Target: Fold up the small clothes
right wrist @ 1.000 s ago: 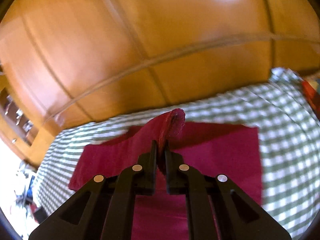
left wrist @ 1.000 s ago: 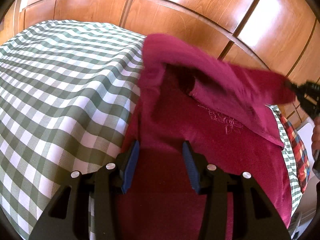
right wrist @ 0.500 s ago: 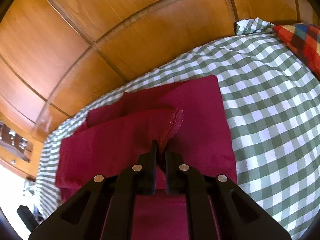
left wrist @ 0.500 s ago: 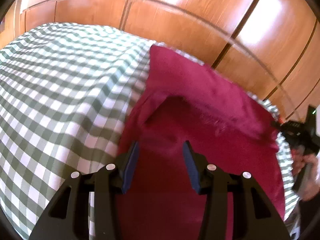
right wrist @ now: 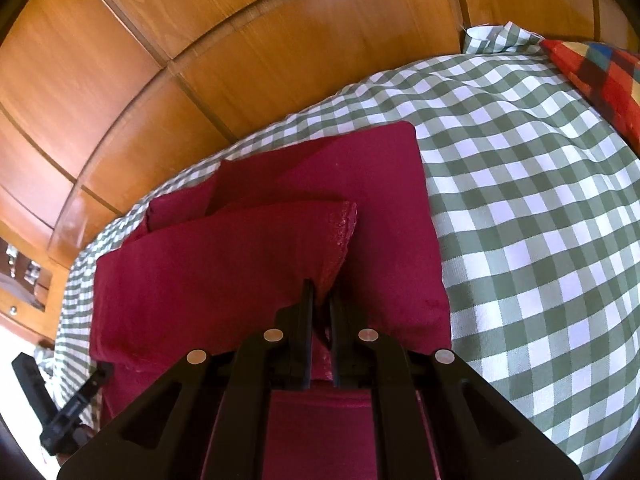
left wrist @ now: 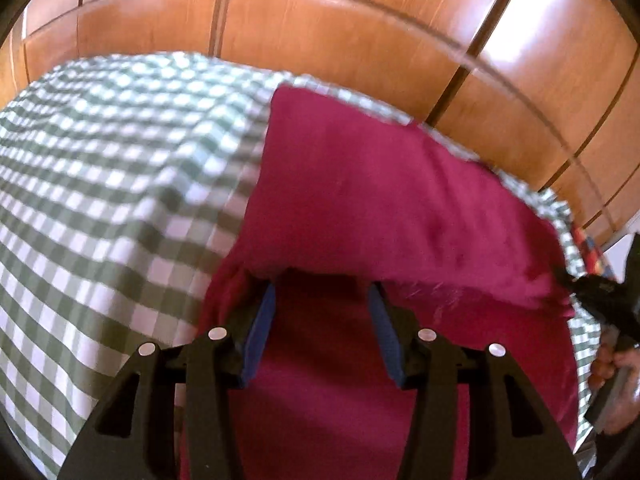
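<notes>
Garment [left wrist: 392, 200] fold hides left hand-held gripper [left wrist: 322, 300] tips.

Hand-held gripper [left wrist: 322, 320]: black frame, blue pads [left wrist: 260, 336], silver screws [left wrist: 218, 333].

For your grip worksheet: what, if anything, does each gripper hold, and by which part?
The right gripper pinches the red garment by its lace-trimmed edge, folded over. The left gripper is open over the garment and holds nothing.

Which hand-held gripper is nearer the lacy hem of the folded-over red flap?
Right. The right hand-held gripper is clamped on the flap just below its lacy hem; the left hand-held gripper sits open at the flap's opposite end.
</notes>
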Tool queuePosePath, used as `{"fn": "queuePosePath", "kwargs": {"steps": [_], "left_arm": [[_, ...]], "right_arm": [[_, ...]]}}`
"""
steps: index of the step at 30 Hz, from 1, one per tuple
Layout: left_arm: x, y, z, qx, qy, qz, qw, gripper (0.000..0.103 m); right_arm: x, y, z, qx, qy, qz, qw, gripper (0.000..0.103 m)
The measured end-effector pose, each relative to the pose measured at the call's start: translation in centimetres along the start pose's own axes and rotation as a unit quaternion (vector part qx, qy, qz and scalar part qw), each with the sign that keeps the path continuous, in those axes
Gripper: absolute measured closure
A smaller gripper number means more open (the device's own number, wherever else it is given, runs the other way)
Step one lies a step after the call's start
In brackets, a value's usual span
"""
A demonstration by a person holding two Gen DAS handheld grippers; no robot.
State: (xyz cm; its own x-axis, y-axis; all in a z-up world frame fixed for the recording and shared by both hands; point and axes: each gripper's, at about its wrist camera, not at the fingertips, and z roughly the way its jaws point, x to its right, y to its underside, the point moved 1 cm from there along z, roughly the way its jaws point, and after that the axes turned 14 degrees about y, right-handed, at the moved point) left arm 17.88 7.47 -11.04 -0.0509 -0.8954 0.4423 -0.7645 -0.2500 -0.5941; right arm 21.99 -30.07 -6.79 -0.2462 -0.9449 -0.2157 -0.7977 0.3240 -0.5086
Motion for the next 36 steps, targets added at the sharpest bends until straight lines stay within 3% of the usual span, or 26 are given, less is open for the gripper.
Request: {"fn": "queuePosePath", "kwargs": {"steps": [3, 5, 8, 9, 10, 11, 13, 17, 21, 30, 31, 32, 34, 36], "left_arm": [[0.1, 0.2, -1.1, 0.012, 0.014, 0.0, 0.9998, 0.054], [-0.4, 0.1, -2.4, 0.028, 0.031, -0.01, 0.9991, 0.047], [-1.7, -1.2, -4.6, 0.059, 0.051, -0.03, 0.9965, 0.045], [-2.5, -2.0, -5.0, 0.068, 0.054, -0.042, 0.9953, 0.045], [-3.2, -2.7, -5.4, 0.075, 0.058, -0.054, 0.994, 0.045], [-4.0, -3.3, -5.5, 0.08, 0.062, -0.067, 0.9926, 0.045], [-5.2, -4.6, -5.3, 0.083, 0.068, -0.087, 0.9904, 0.045], [-6.4, -6.8, -4.1, 0.077, 0.074, -0.097, 0.9895, 0.045], [-6.6, -8.8, -1.9, 0.063, 0.093, -0.102, 0.9885, 0.045], [-5.5, -10.8, 3.7, 0.017, 0.134, -0.117, 0.984, 0.047], [-5.3, -10.8, 4.0, 0.013, 0.14, -0.116, 0.9833, 0.053], [-5.0, -10.8, 4.1, 0.01, 0.143, -0.111, 0.9834, 0.068], [-3.6, -10.8, 3.9, 0.017, 0.116, -0.074, 0.9904, 0.085], [-2.3, -10.8, 2.7, 0.044, 0.085, -0.036, 0.9947, 0.091]], "right_arm": [[0.2, -0.4, -1.5, 0.027, 0.003, 0.003, 1.0, 0.094], [-0.1, -0.5, -3.1, 0.057, 0.01, -0.006, 0.998, 0.094], [-1.4, -0.3, -5.3, 0.089, -0.014, -0.028, 0.996, 0.091], [-2.2, 0.0, -5.7, 0.093, -0.026, -0.041, 0.994, 0.081], [-2.7, 0.2, -5.9, 0.094, -0.03, -0.048, 0.994, 0.05], [-3.6, 0.6, -5.8, 0.097, -0.032, -0.057, 0.993, 0.032], [-5.2, 1.4, -5.3, 0.107, -0.025, -0.081, 0.991, 0.032], [-7.0, 2.4, -2.6, 0.083, -0.004, -0.112, 0.99, 0.032], [-6.7, 2.6, -0.7, 0.079, 0.029, -0.118, 0.989, 0.032], [-5.9, 3.6, 0.7, 0.094, 0.044, -0.137, 0.985, 0.033], [-5.8, 3.6, 0.8, 0.095, 0.043, -0.136, 0.985, 0.033], [-5.7, 3.7, 0.8, 0.096, 0.042, -0.136, 0.985, 0.033], [-5.6, 3.8, 0.8, 0.097, 0.038, -0.133, 0.986, 0.033], [-5.6, 3.8, 0.8, 0.098, 0.038, -0.132, 0.986, 0.033]]}}
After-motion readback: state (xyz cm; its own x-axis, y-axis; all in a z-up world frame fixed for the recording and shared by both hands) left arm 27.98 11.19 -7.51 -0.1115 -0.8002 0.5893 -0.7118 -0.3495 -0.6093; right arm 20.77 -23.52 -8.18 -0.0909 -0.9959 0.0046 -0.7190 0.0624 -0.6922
